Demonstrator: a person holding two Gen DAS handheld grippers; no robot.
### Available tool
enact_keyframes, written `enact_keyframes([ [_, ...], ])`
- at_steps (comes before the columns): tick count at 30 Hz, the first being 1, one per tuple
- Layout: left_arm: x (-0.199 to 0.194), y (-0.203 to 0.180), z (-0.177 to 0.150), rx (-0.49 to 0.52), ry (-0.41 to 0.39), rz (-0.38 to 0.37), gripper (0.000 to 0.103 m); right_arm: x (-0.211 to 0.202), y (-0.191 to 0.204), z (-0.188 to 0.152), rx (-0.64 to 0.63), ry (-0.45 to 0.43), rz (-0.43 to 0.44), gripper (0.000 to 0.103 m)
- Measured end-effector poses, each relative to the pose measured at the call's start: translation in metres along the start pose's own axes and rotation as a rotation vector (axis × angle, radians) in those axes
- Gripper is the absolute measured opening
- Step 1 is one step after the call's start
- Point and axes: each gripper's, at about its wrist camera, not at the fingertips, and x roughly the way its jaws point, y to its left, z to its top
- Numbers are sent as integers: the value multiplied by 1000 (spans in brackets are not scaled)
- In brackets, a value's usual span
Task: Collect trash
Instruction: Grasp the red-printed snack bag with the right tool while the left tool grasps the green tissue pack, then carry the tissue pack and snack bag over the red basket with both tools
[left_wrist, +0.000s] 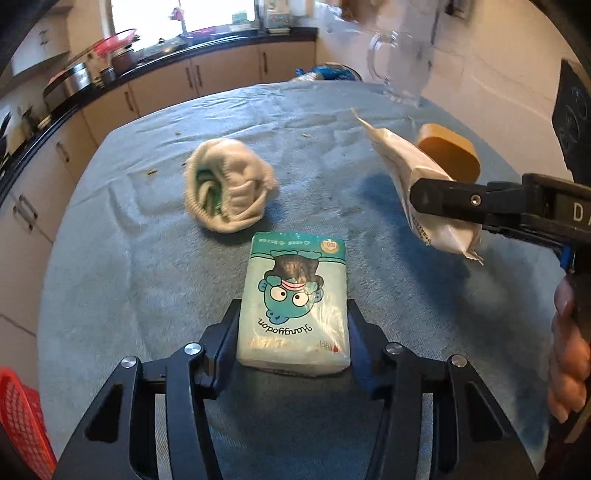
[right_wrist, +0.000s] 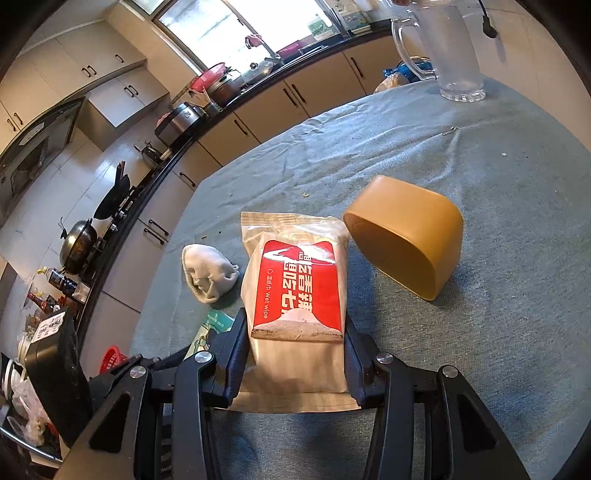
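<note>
Left tongs (left_wrist: 293, 332) clenched on tissue pack (left_wrist: 293, 299); right tongs (right_wrist: 295, 354) grasping wipes (right_wrist: 295, 291). Sock (left_wrist: 227, 184) beyond pack, bowl (right_wrist: 406, 236) right of it.

The tissue pack (left_wrist: 293, 304), at six o'clock in the left wrist view, carries the word "Hangyodon" upside down beneath a cartoon face, and a round gold badge reading "100" at its far one o'clock corner. The wipe packet (right_wrist: 297, 291) at the centre of the right wrist view bears a red label with large white Chinese characters and, along its nine o'clock edge, "Wet wipe". On the right gripper (left_wrist: 424, 197), at three o'clock in the left wrist view, a white letter "D" shows, the rest cut off.
</note>
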Motion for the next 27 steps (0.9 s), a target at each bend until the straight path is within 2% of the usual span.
enact_keyframes([
  [4,-9,4,-14,-44,-60,9,46,3,6,-2,-32,4,-5,49],
  [11,-26,21,-19,-119,-163,18,46,6,23,-9,-117,-5,-24,49],
  [27,-42,42,-19,-200,-259,92,46,13,40,-20,-205,4,-46,49],
])
